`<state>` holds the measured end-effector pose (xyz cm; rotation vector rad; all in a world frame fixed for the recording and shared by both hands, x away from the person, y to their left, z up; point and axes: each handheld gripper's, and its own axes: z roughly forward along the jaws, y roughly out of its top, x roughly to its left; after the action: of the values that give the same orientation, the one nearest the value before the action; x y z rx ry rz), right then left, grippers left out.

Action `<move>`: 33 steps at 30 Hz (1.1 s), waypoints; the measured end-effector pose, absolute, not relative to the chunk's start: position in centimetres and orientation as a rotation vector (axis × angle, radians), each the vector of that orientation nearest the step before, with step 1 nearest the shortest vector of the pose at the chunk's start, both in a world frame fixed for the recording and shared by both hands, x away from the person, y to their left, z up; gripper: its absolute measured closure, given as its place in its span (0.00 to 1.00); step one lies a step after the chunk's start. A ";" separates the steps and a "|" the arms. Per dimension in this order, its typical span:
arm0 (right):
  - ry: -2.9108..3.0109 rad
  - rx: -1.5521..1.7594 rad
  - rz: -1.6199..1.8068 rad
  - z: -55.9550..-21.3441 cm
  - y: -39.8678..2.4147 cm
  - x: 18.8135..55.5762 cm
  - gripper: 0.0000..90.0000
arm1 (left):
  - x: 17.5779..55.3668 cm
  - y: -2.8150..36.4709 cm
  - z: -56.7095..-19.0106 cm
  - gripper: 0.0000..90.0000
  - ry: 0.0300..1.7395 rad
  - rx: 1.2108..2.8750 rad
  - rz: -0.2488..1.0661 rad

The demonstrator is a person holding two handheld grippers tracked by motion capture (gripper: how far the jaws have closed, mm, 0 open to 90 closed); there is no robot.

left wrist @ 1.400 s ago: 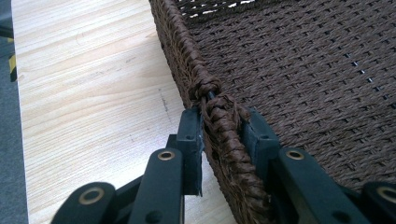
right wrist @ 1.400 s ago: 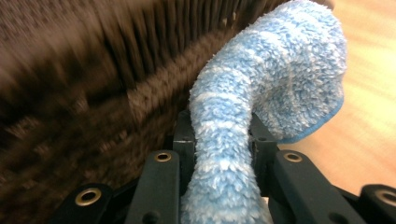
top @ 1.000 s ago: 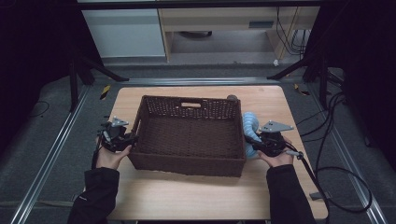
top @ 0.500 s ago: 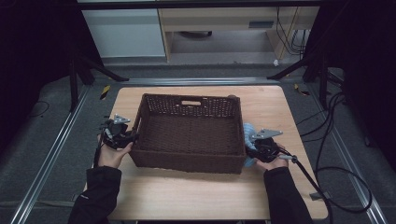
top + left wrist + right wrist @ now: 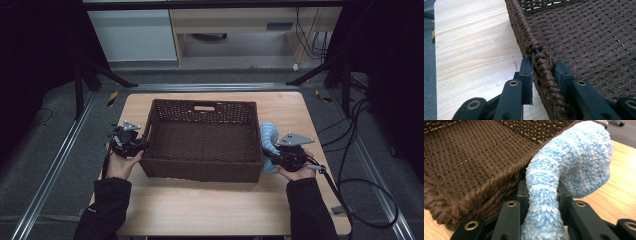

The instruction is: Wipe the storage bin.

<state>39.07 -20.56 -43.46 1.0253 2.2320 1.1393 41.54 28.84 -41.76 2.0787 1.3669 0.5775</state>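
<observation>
A dark brown woven basket (image 5: 202, 142) stands in the middle of the wooden table (image 5: 200, 210). My left gripper (image 5: 136, 145) is at the basket's left wall. In the left gripper view its jaws (image 5: 542, 70) are shut on the braided rim (image 5: 544, 82), one jaw outside and one inside. My right gripper (image 5: 278, 156) is by the basket's right wall, shut on a fluffy light-blue cloth (image 5: 270, 136). In the right gripper view the cloth (image 5: 574, 157) rises from between the jaws (image 5: 542, 191) and arches beside the basket's corner (image 5: 474, 192).
Bare table top lies in front of the basket and to its right. Metal rails (image 5: 55, 165) run along both sides on the grey floor. Black cables (image 5: 360, 150) trail at the right. A cabinet (image 5: 135, 35) stands behind the table.
My right gripper with the blue cloth shifted in toward the basket's right wall, then back out a little. The left gripper has stayed on the rim.
</observation>
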 end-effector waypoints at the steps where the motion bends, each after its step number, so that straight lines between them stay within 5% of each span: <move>1: 2.240 1.029 1.137 -43.7 -20.6 39.0 0.80 | 41.5 28.8 -41.8 0.80 1.367 2.079 0.578; 11: 2.371 1.097 1.042 -47.8 -20.2 38.4 0.80 | 41.5 28.9 -41.8 0.80 1.365 2.078 0.575; 23: 2.222 0.999 1.181 -42.1 -21.2 36.8 0.80 | 41.5 28.9 -41.8 0.80 1.365 2.078 0.574; 33: 2.351 1.035 1.076 -45.5 -20.7 36.3 0.80 | 41.5 28.9 -41.8 0.80 1.365 2.079 0.575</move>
<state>36.27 -20.69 -45.47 1.0346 2.3506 1.0756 41.54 28.86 -41.77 2.0787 1.3652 0.5755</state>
